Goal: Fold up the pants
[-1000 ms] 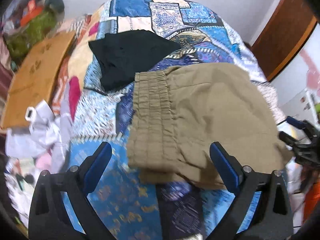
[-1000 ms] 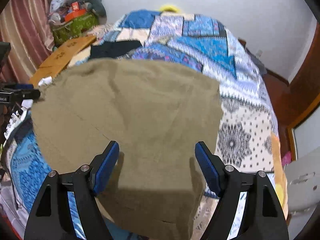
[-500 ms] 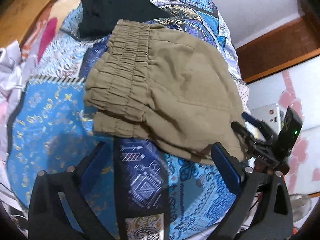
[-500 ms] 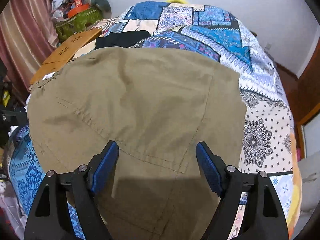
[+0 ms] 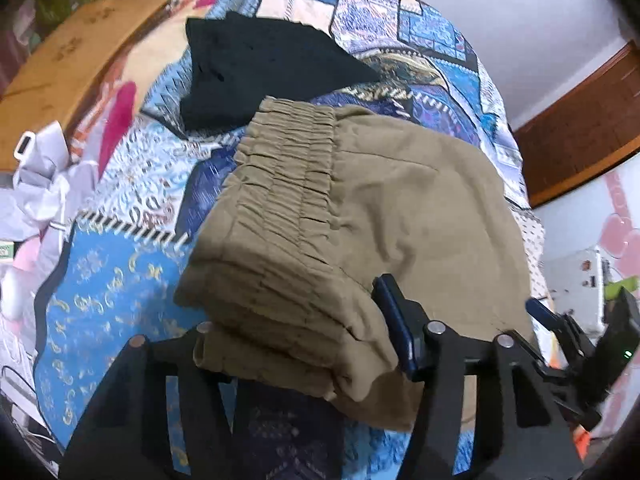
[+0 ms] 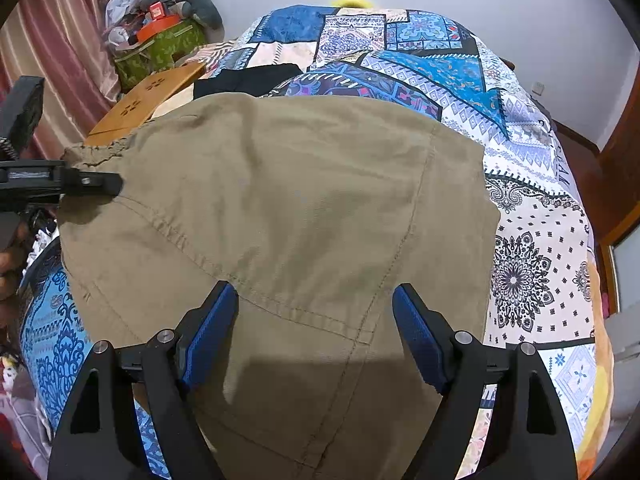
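- Gripping is what my left gripper [image 5: 304, 344] seems to be doing: the thick folded edge of the pants [image 5: 360, 216] fills the space between its fingers, with the blue pad of the right finger [image 5: 394, 320] pressed against the cloth and the left finger mostly buried under the fold.
- Whether those jaws are truly clamped or only pushed around the fold I cannot tell.
- My right gripper [image 6: 314, 332] has its jaws wide apart, both blue pads [image 6: 210, 332] bare, hovering over the lower middle of the pants [image 6: 280, 208] in the right wrist view.
- The pants are khaki, folded into a stack, and lie on the patchwork bedspread [image 6: 532, 216], filling the centre of both views.
- Their gathered elastic waistband [image 5: 288, 164] runs up the middle of the left wrist view.
- A black garment [image 5: 256, 64] lies on the bedspread in the upper left of that view, just beyond the waistband.
- A wooden board [image 5: 76, 48] sits at the far left edge, beside the bed.
- From the right wrist view, my left gripper [image 6: 72, 184] shows at the left edge, touching the pants.
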The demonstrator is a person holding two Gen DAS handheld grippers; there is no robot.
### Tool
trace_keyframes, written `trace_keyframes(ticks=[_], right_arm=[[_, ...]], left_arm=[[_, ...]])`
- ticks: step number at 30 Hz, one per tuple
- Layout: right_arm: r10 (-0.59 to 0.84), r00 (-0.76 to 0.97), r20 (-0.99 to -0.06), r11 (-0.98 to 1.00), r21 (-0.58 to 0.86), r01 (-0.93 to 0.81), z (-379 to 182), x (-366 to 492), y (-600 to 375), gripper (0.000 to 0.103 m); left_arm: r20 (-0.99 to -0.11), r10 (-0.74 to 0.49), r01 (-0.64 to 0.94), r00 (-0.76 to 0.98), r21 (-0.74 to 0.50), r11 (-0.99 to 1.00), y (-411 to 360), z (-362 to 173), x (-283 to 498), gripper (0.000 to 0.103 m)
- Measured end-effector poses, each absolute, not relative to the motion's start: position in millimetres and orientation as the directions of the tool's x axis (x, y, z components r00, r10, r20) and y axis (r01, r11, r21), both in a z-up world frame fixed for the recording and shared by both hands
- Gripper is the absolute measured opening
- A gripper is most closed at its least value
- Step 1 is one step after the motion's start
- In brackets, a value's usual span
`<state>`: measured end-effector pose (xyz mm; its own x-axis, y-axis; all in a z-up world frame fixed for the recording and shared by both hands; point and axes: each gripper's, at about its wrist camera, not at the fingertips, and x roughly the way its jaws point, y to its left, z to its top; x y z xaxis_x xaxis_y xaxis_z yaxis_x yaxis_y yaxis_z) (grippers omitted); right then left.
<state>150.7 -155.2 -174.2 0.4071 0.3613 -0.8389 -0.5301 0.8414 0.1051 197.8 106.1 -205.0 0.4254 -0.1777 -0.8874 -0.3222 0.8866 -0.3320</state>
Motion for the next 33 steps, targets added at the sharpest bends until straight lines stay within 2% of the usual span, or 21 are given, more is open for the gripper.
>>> trace_keyframes(ticks=[4,7,13,16,20,25,29,33], right_arm=[[0.366,0.409,-0.836,0.840,0.108,-0.532,-173,150,-156,0.079],[0.378,0.409,-0.831,0.839,0.121,-0.530,-170,147,-160,0.078],[0.394,0.429,-0.813,0.851,0.146,-0.504,-163,139,-173,0.077],[0.373,0.453,-0.809,0.860,0.119,-0.497,-162,135,-177,0.077],[0.372,0.446,-0.814,0.865,0.131,-0.484,-169,136,-180,0.077],[0.409,0.420,-0.810,0.867,0.202,-0.455,-174,139,-187,0.077],[0.408,0.430,-0.805,0.869,0.199,-0.453,-174,137,-186,0.077],[0.416,0.438,-0.797,0.873,0.213,-0.440,-174,136,-190,0.077]], left_arm=[[-0.874,-0.039,-0.283,0.484,-0.199,0.938,90,-188,194,0.039],[-0.839,0.064,-0.226,0.540,-0.072,0.972,79,-167,184,0.034],[-0.711,0.244,-0.169,0.660,0.176,0.970,65,-117,162,0.029],[-0.656,0.293,-0.144,0.696,0.272,0.952,53,-97,158,0.027],[-0.619,0.256,-0.076,0.743,0.302,0.950,29,-79,160,0.026],[-0.626,0.110,0.069,0.772,0.255,0.965,-15,-66,171,0.024],[-0.679,-0.040,0.188,0.733,0.146,0.971,-41,-64,185,0.024],[-0.766,-0.198,0.270,0.612,-0.033,0.962,-56,-79,210,0.023]])
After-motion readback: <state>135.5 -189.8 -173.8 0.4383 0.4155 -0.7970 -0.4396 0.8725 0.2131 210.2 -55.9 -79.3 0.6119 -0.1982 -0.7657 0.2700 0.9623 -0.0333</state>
